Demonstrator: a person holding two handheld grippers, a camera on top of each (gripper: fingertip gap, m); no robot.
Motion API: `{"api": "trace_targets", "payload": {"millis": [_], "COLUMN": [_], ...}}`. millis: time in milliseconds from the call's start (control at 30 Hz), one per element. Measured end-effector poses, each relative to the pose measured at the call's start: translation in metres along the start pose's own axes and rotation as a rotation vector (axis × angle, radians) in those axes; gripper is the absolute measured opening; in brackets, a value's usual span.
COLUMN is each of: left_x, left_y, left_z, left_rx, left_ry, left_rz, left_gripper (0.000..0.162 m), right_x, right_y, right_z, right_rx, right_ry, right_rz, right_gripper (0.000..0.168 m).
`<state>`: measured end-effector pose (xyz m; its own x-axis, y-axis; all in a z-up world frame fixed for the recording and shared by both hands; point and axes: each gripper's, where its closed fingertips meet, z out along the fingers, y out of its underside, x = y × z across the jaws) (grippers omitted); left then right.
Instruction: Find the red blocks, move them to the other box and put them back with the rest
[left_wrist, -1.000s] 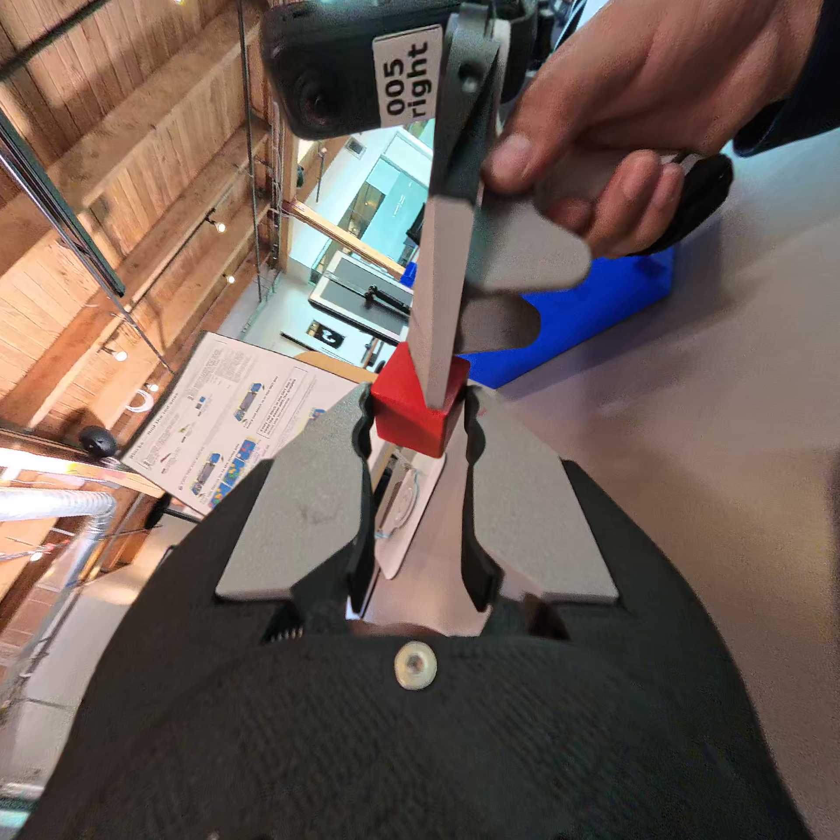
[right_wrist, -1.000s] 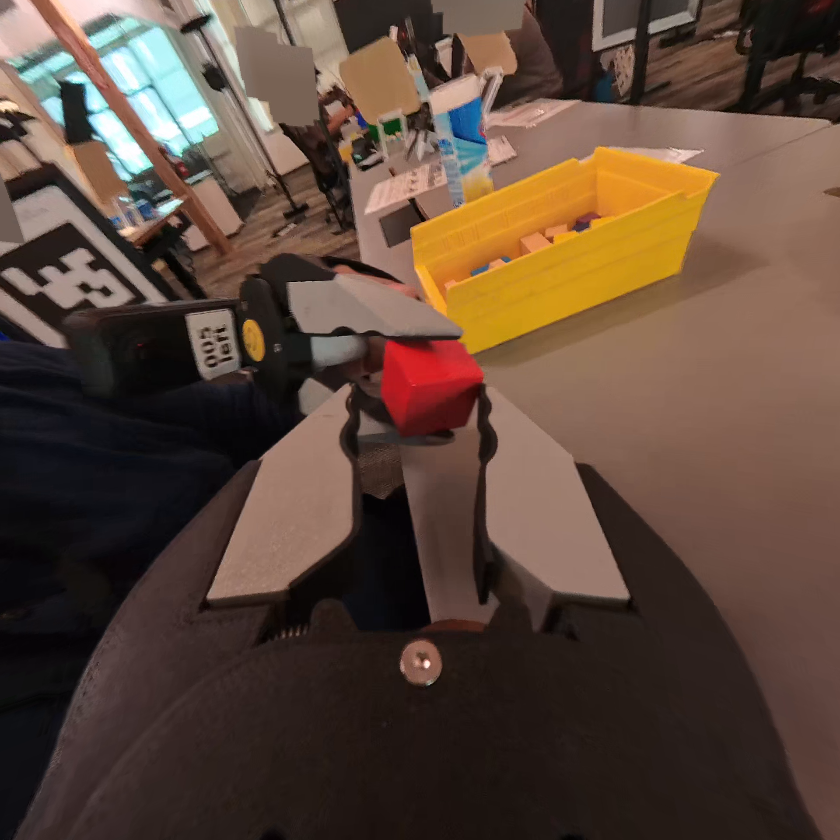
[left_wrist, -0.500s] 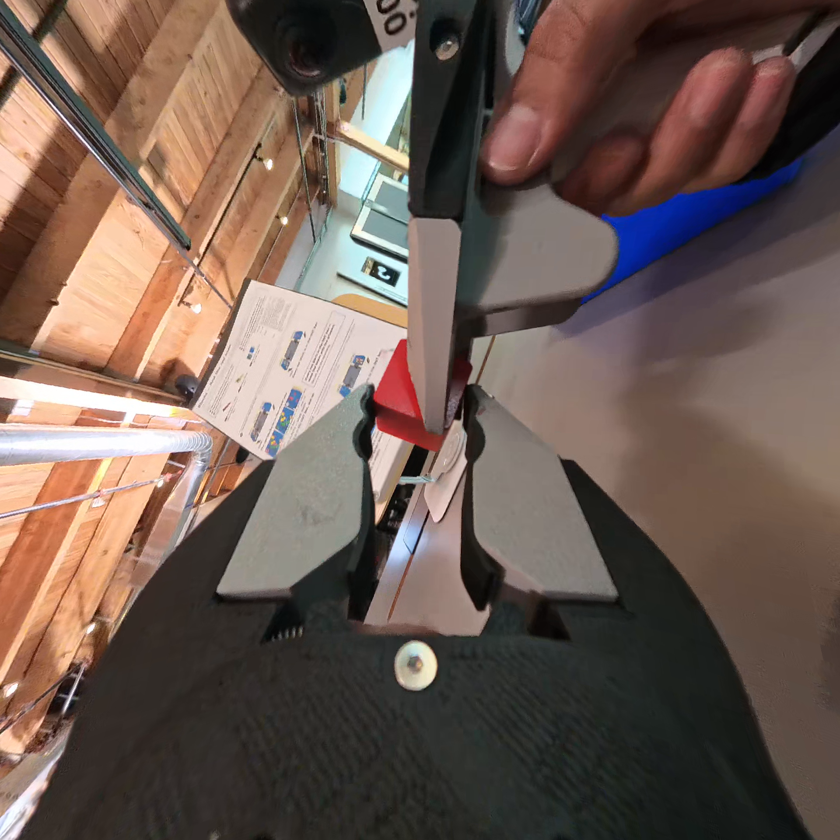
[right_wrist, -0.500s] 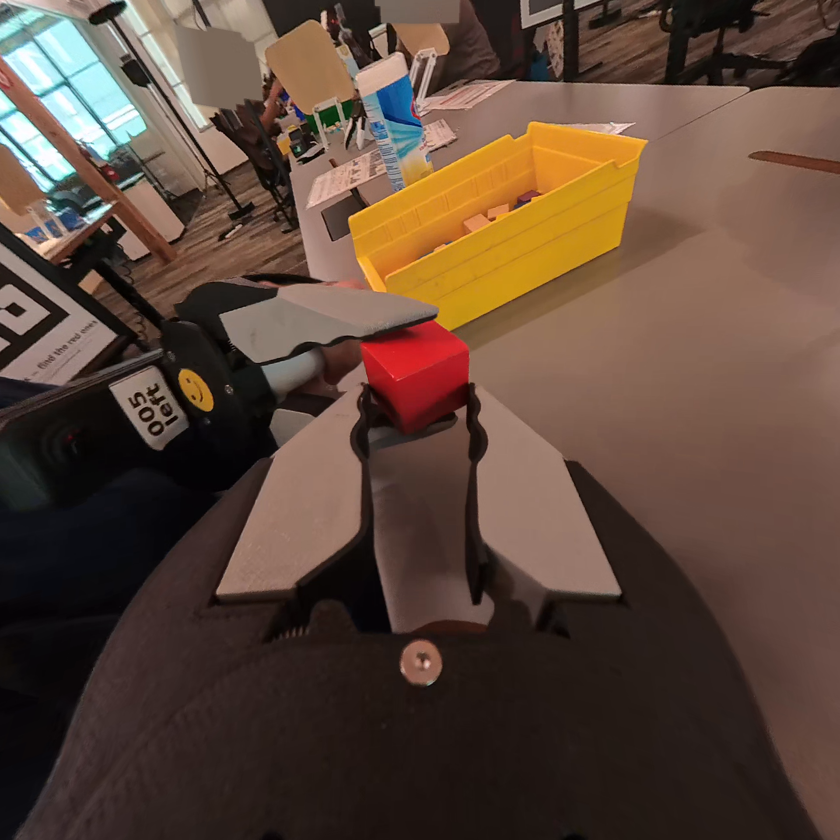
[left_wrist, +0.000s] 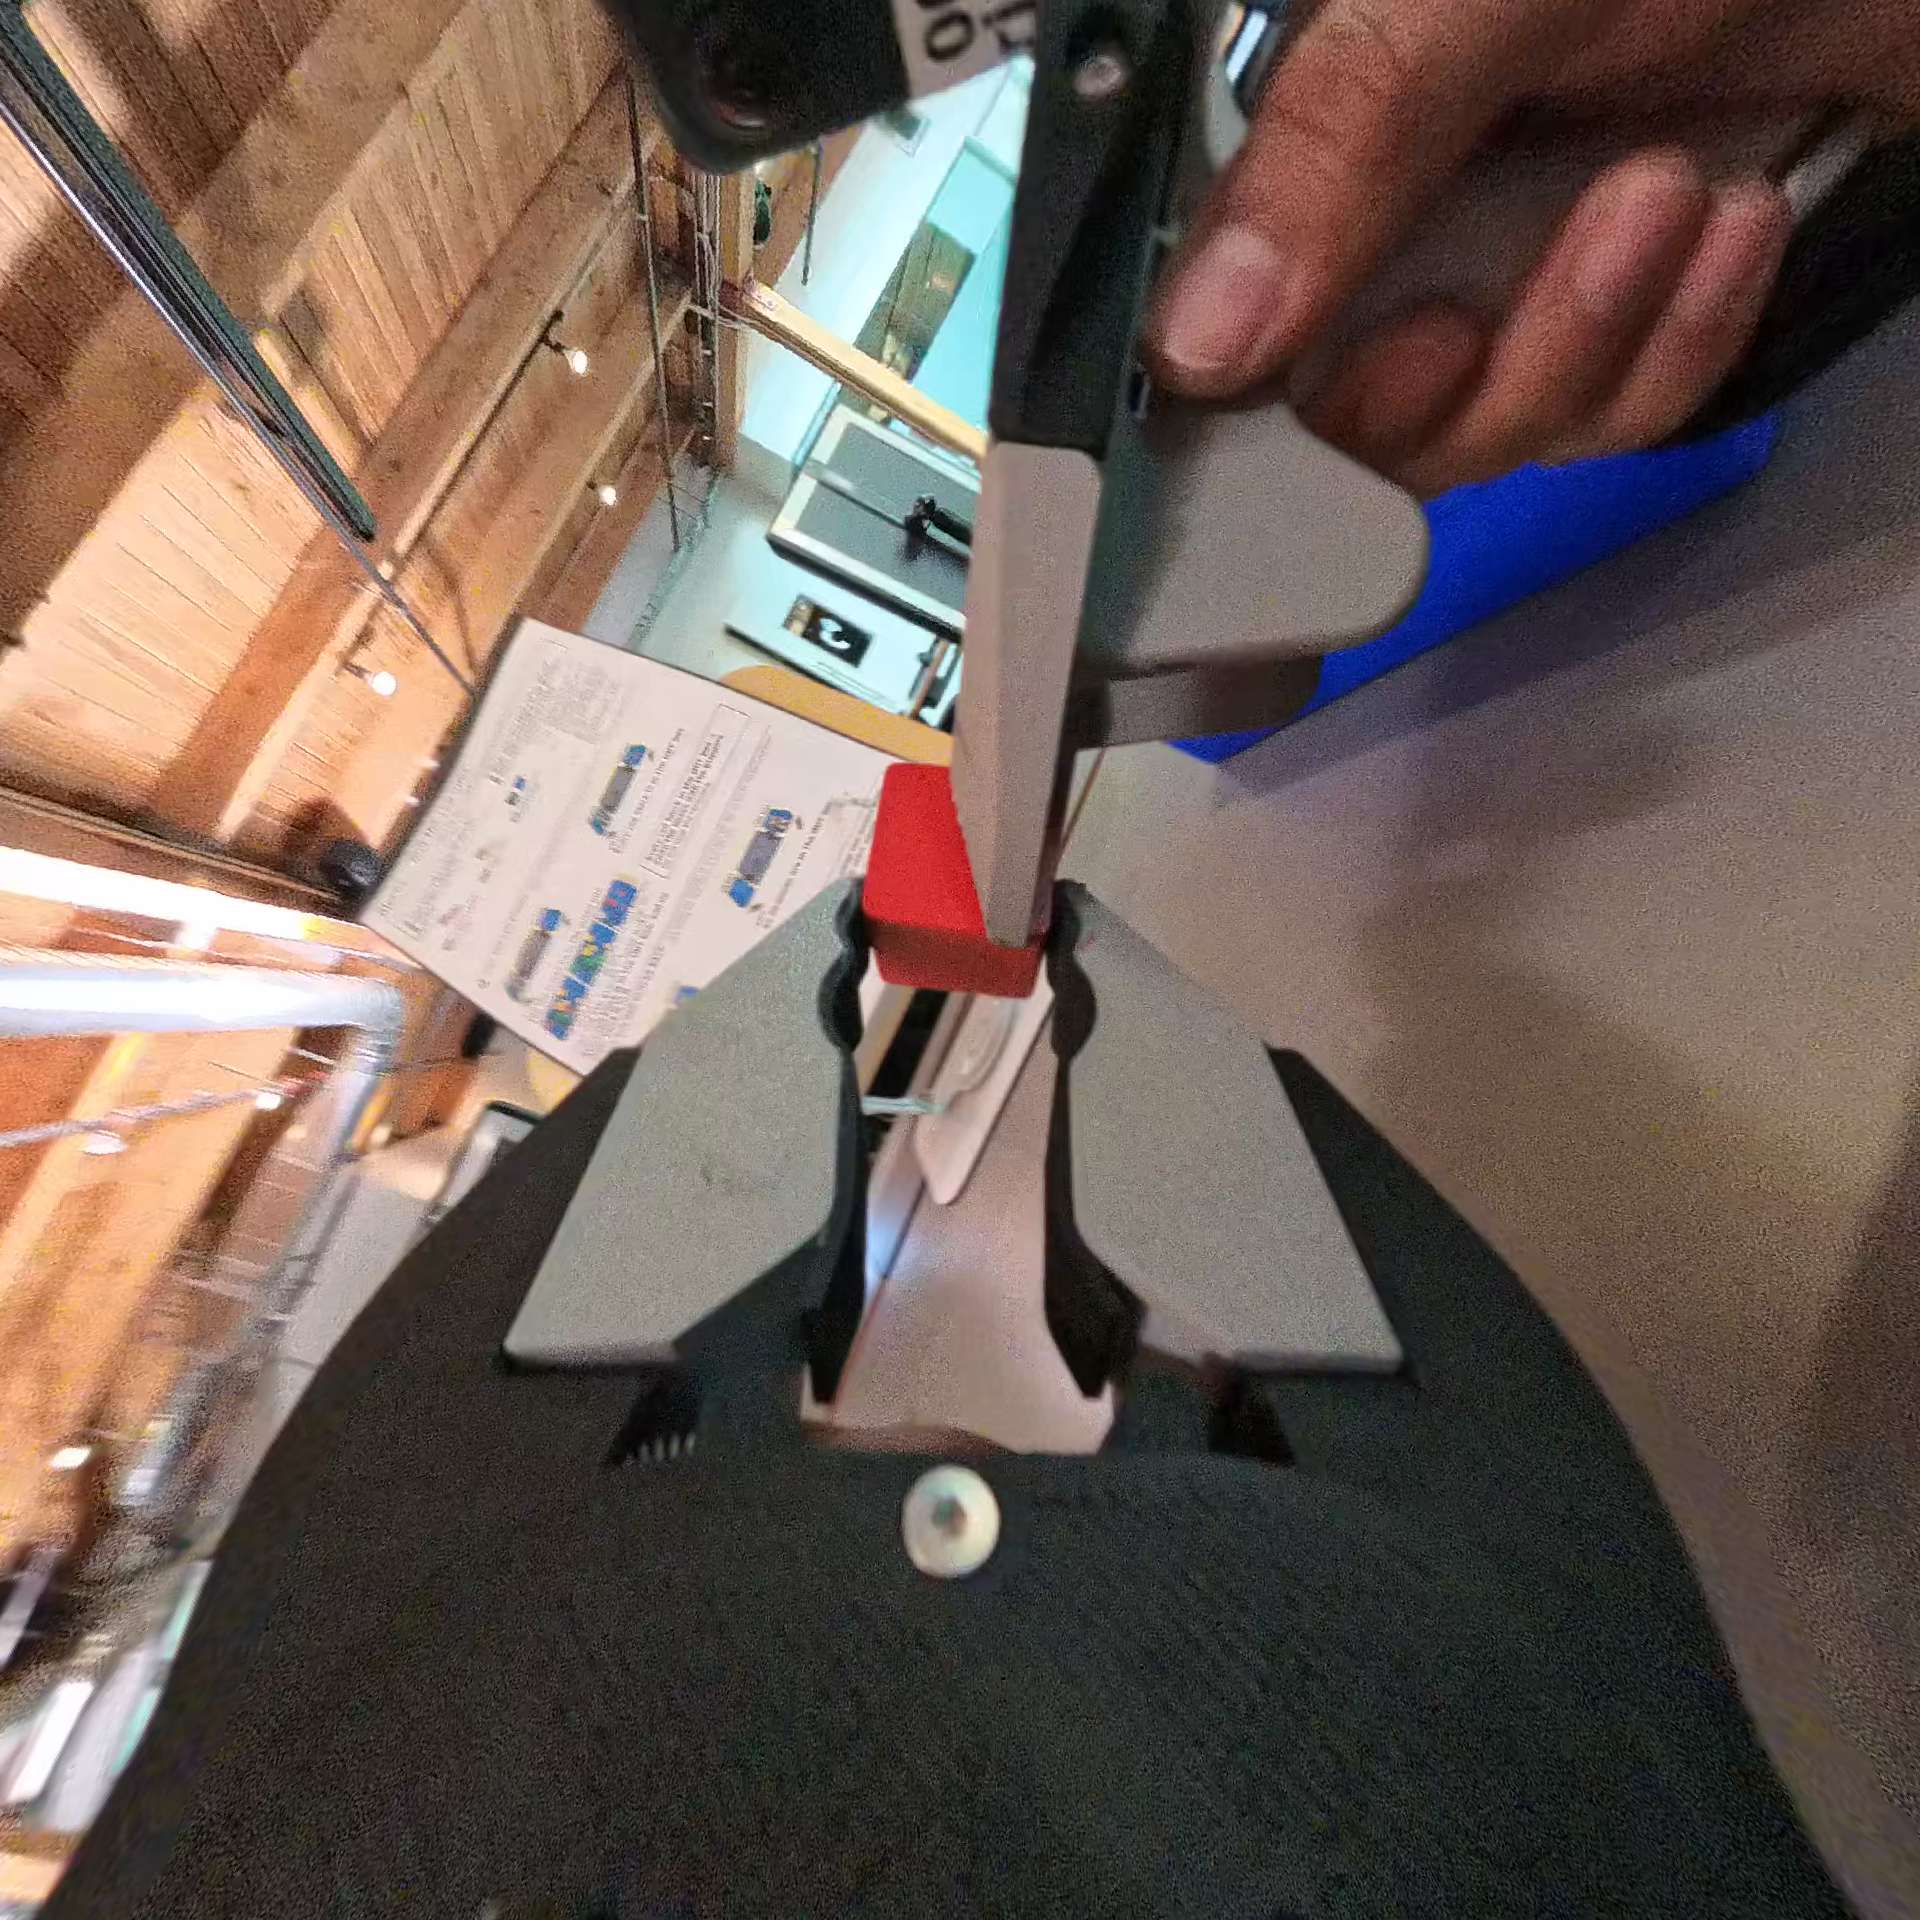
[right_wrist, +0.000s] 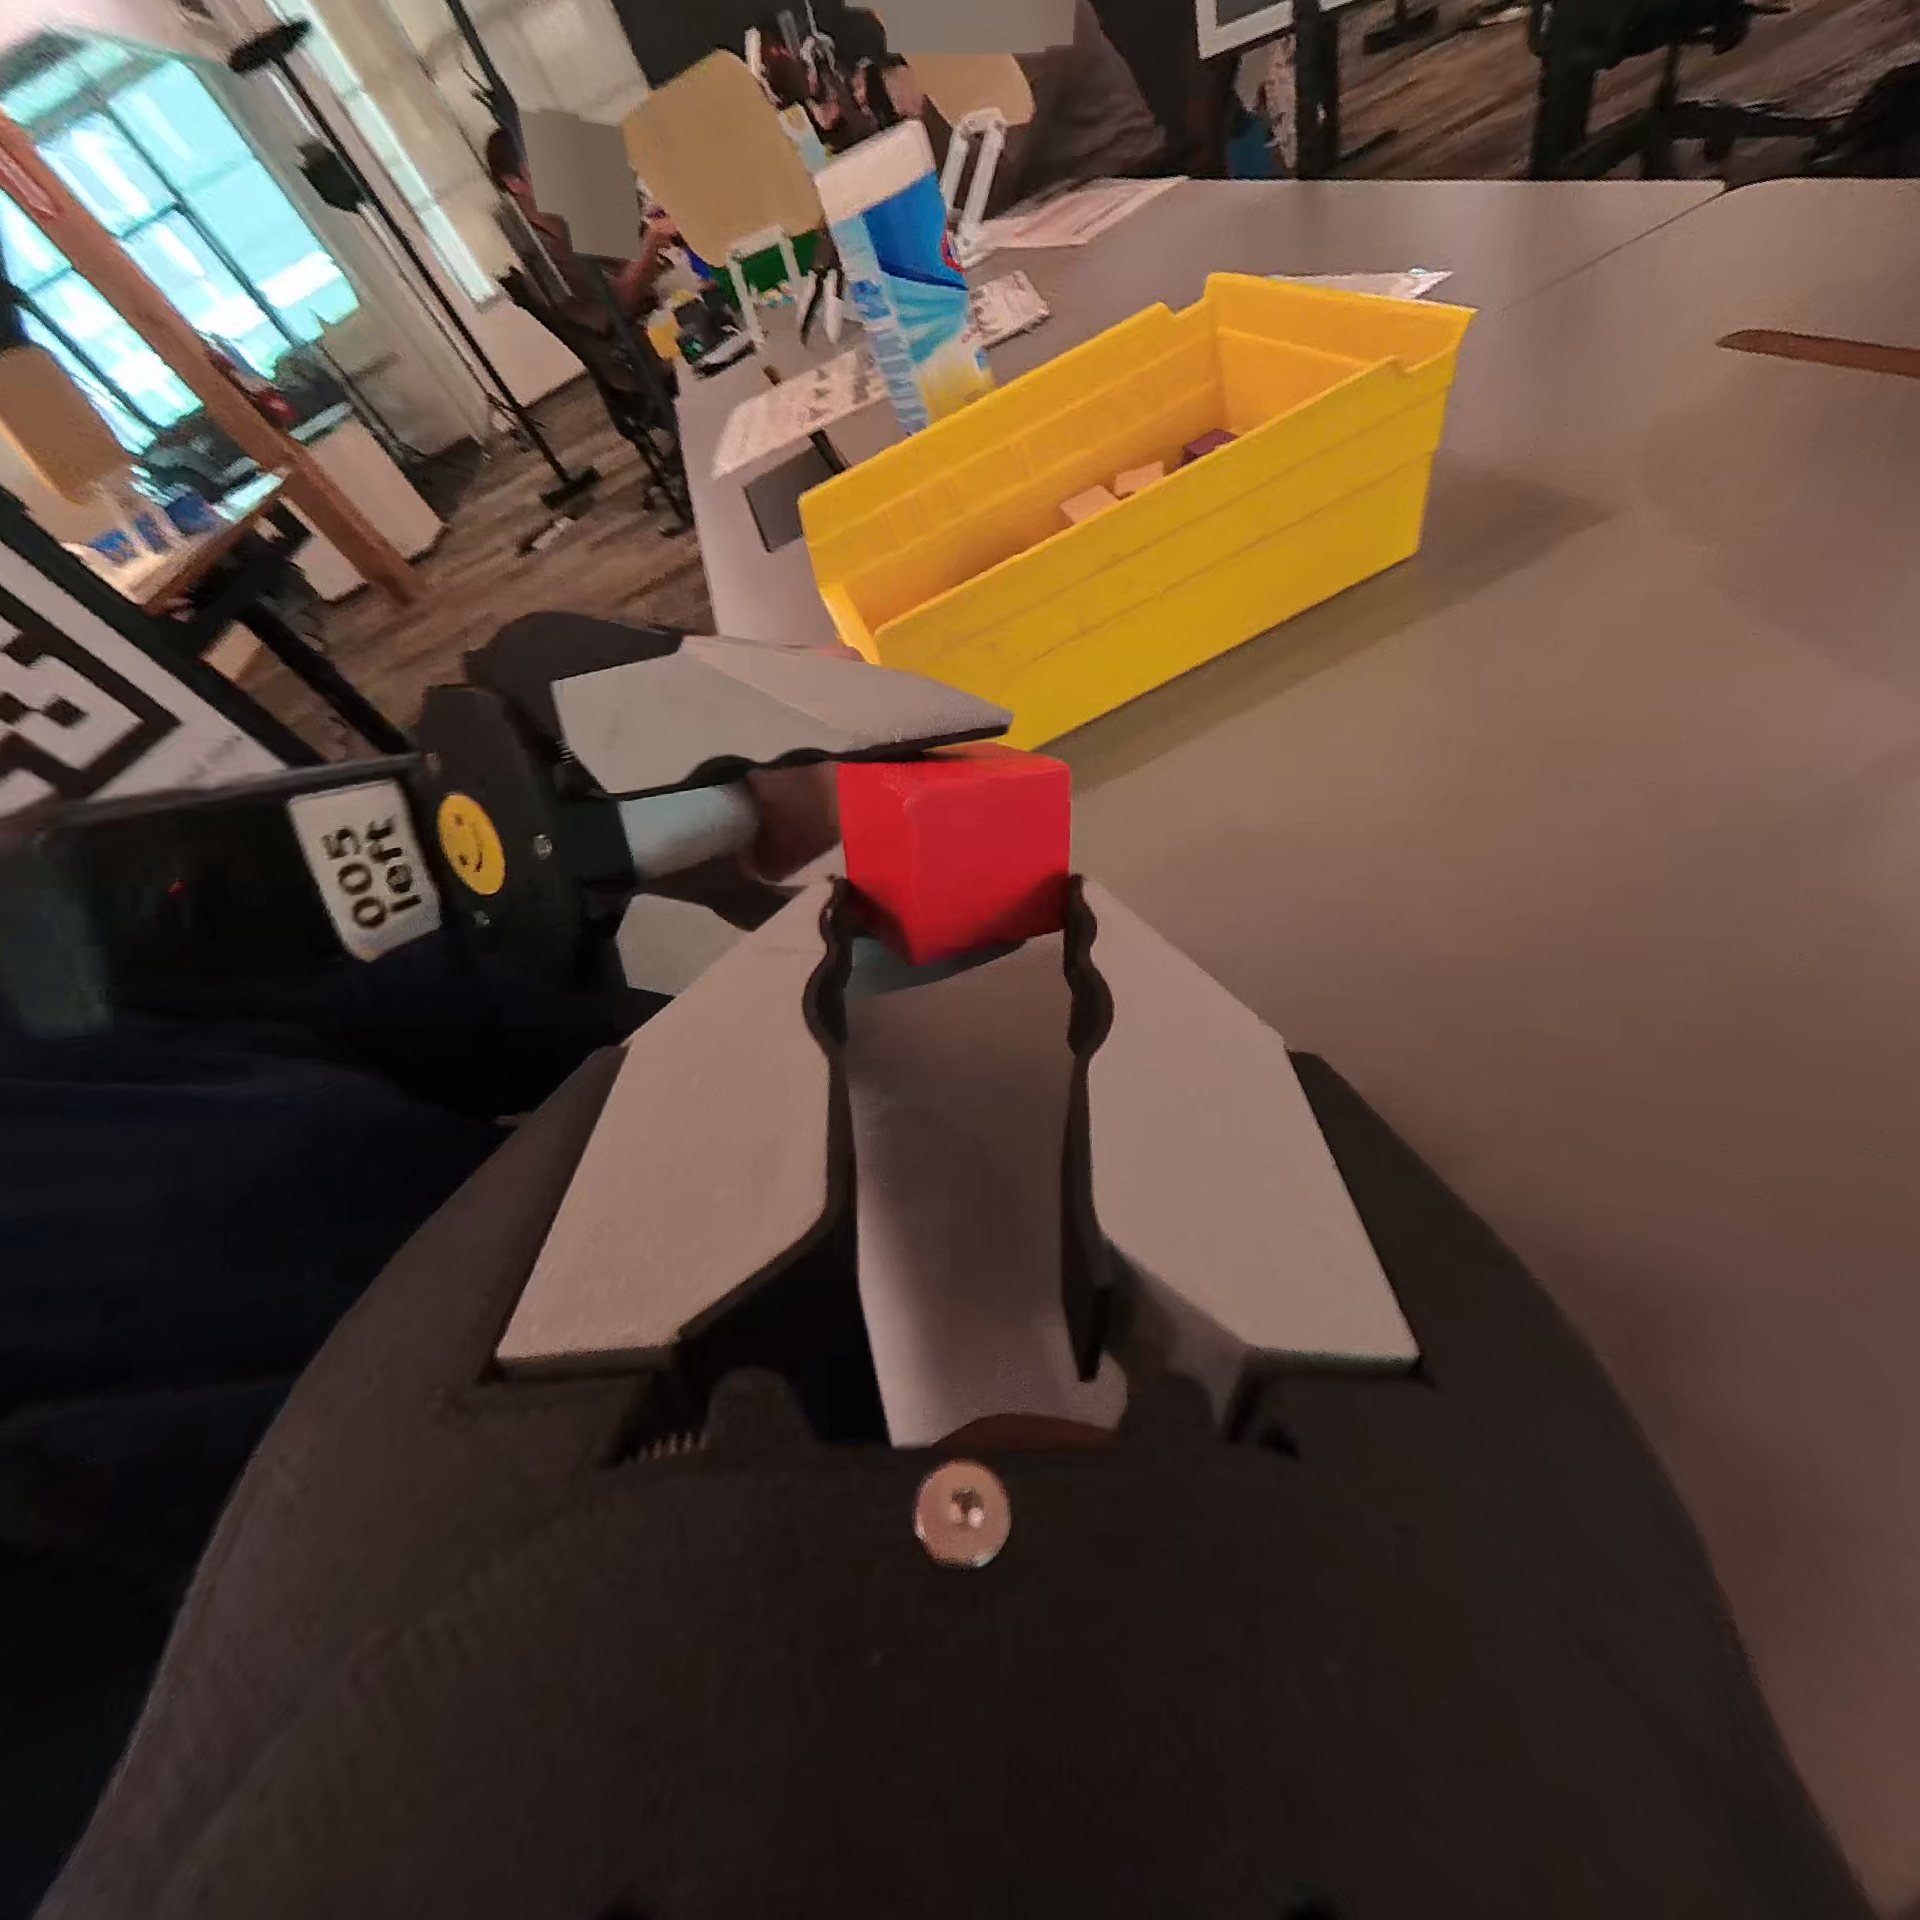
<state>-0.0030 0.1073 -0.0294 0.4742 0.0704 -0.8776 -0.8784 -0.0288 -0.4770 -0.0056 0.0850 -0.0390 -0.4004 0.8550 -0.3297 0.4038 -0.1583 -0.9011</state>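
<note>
Above the surface (right_wrist: 1558, 831), both hand-held grippers, left (left_wrist: 951, 920) and right (right_wrist: 951, 914), are clenching one red block (right_wrist: 951, 842), seemingly handing it over.

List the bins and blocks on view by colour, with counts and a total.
Red: 1, the red block pinched by both the left gripper and the right gripper.
Yellow: 1, the yellow bin.
Blue: 1, the blue bin.
Tan: 2, the tan blocks.
Purple: 1, the purple block.
Total: 6.

Grey table (right_wrist: 1558, 831): yellow bin (right_wrist: 1143, 582), blue bin (left_wrist: 1558, 540).
</note>
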Motion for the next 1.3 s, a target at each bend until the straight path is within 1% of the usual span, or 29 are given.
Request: {"api": "trace_targets", "payload": {"millis": [33,67,100,167,267,333,400,467,500,533,567,600,633,667,733,800,833,867,900,967,1000,1067,1100,1167,1267,1300], "left_x": [0.0,-0.002,-0.005,-0.007,-0.011,-0.01,-0.01,-0.009,-0.009,-0.011,-0.016,-0.022,-0.03,-0.039,-0.054,-0.067,-0.075,-0.083,-0.089,-0.099,-0.103,-0.106,-0.109,-0.118,-0.125,-0.127], "left_y": [0.0,-0.002,-0.006,-0.021,-0.031,-0.037,-0.036,-0.034,-0.034,-0.034,-0.035,-0.036,-0.034,-0.03,-0.015,0.0,0.008,0.017,0.025,0.035,0.039,0.051,0.06,0.079,0.109,0.124], "left_z": [-0.001,-0.002,-0.006,-0.015,-0.023,-0.029,-0.029,-0.025,-0.023,-0.023,-0.024,-0.028,-0.031,-0.032,-0.033,-0.035,-0.035,-0.036,-0.037,-0.04,-0.041,-0.041,-0.041,-0.046,-0.064,-0.07], "left_rx": [-0.004,0.015,0.048,0.149,0.218,0.278,0.278,0.257,0.246,0.242,0.257,0.281,0.295,0.289,0.242,0.204,0.188,0.169,0.154,0.148,0.15,0.124,0.093,0.043,-0.054,-0.112], "left_ry": [-0.024,-0.044,-0.049,-0.016,0.011,0.038,0.07,0.103,0.134,0.162,0.178,0.191,0.193,0.179,0.154,0.121,0.093,0.062,0.038,0.016,0.01,0.019,0.009,-0.021,0.011,0.01], "left_rz": [0.085,0.129,0.124,0.053,-0.015,-0.038,-0.107,-0.188,-0.257,-0.338,-0.416,-0.48,-0.531,-0.569,-0.61,-0.624,-0.625,-0.631,-0.646,-0.694,-0.724,-0.775,-0.792,-0.814,-0.827,-0.83], "left_gripper": [0.032,0.032,0.031,0.032,0.032,0.032,0.031,0.032,0.031,0.012,0.0,0.004,0.0,0.0,0.0,0.0,0.0,0.0,0.0,0.0,0.0,0.0,0.0,0.0,0.001,0.006], "right_x": [0.001,0.001,-0.003,-0.018,-0.035,-0.042,-0.043,-0.036,-0.031,-0.026,-0.02,-0.011,0.0,0.016,0.064,0.117,0.137,0.151,0.16,0.165,0.166,0.173,0.176,0.174,0.155,0.147], "right_y": [0.001,0.0,-0.002,-0.006,-0.012,-0.01,-0.01,-0.013,-0.016,-0.021,-0.029,-0.037,-0.046,-0.051,-0.049,-0.025,-0.008,0.01,0.027,0.059,0.073,0.088,0.084,0.063,0.025,0.013], "right_z": [0.001,0.002,0.002,0.001,-0.003,-0.005,-0.005,-0.009,-0.015,-0.025,-0.039,-0.057,-0.078,-0.101,-0.153,-0.207,-0.227,-0.239,-0.241,-0.227,-0.22,-0.209,-0.205,-0.199,-0.204,-0.208], "right_rx": [-0.007,-0.007,0.004,0.037,0.083,0.074,0.068,0.066,0.069,0.082,0.11,0.149,0.188,0.214,0.207,0.109,0.047,-0.008,-0.057,-0.169,-0.235,-0.336,-0.334,-0.245,-0.096,-0.05], "right_ry": [0.031,0.05,0.038,-0.08,-0.263,-0.34,-0.349,-0.267,-0.211,-0.153,-0.095,-0.032,0.044,0.146,0.445,0.746,0.837,0.872,0.85,0.734,0.704,0.722,0.745,0.751,0.762,0.778], "right_rz": [-0.034,-0.068,-0.079,-0.024,0.083,0.111,0.114,0.069,0.031,-0.004,-0.032,-0.05,-0.066,-0.083,-0.11,-0.073,-0.025,0.032,0.091,0.182,0.198,0.183,0.168,0.145,0.05,0.007], "right_gripper": [0.039,0.039,0.04,0.039,0.034,0.034,0.033,0.032,0.032,0.032,0.032,0.032,0.032,0.032,0.032,0.032,0.032,0.033,0.033,0.033,0.032,0.035,0.042,0.04,0.032,0.03]}}
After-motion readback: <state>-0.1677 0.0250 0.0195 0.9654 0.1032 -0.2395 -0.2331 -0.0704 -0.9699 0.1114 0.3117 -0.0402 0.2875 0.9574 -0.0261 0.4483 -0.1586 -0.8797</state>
